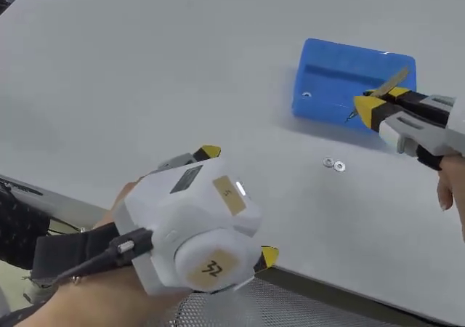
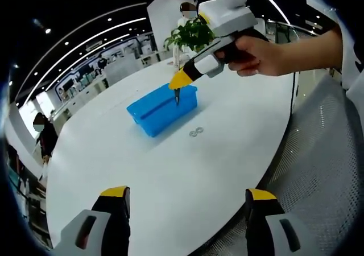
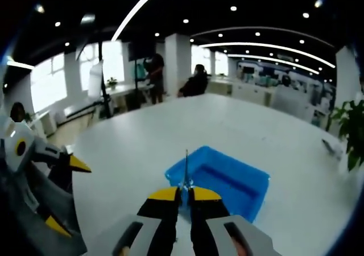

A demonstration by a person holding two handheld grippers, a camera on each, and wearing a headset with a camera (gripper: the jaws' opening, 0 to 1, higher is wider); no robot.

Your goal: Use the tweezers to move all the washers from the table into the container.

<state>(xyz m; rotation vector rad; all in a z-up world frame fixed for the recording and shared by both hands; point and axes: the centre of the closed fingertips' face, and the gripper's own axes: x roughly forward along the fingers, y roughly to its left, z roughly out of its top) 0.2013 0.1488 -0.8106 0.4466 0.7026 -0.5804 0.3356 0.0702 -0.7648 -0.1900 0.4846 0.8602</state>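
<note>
Left claw (image 2: 187,193) is hovering open and empty over the white counter (image 1: 145,65). Two small silver metal washers (image 1: 334,165) are lying side by side near the blue rectangular plastic container (image 1: 327,69), apart from the right claw (image 3: 185,194), which is clamping thin metal tweezers (image 3: 185,168) above that container.

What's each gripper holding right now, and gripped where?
Right gripper is shut on the tweezers, clamped partway along the body, tips sticking out ahead over the blue container. Left gripper is open, holding nothing.
</note>
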